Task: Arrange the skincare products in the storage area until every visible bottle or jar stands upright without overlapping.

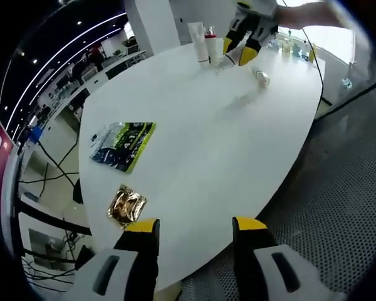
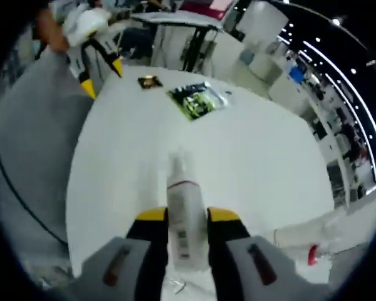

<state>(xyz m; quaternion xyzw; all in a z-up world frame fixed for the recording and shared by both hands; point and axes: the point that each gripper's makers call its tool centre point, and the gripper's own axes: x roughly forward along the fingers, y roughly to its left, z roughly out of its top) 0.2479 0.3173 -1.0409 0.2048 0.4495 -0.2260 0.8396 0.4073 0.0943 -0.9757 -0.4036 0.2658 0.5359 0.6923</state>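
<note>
Right tongs [image 2: 187, 221] pinching a white bottle [image 2: 183, 213] w/ a red band, jaws pressed on both its sides, bottle pointing away along the jaws over the tabletop [image 2: 263, 157]; blurred, so can't tell if it touches the surface. Seen from the left gripper view, those same right tongs [image 1: 241, 47] sit at the far end of the tabletop [image 1: 225, 144], right beside a tall tube [image 1: 197, 41] and a bottle w/ red cap [image 1: 211, 45], both upright, side by side, approx touching. Small jar [image 1: 261, 77] lies on its side just nearer than the tube. Left tongs [image 1: 194, 229] spread, nothing between the jaws, hanging over the near edge of the tabletop. Gold packet [image 1: 126, 205] just beyond the left jaw; green-black pouch [image 1: 123, 144] flat, further on toward the tube, apart from the packet. In the right gripper view, pouch [image 2: 199, 98] and packet [image 2: 150, 81] lie near the far edge, w/ left tongs [image 2: 100, 72] beside them, held by a hand [image 2: 81, 25].
</note>
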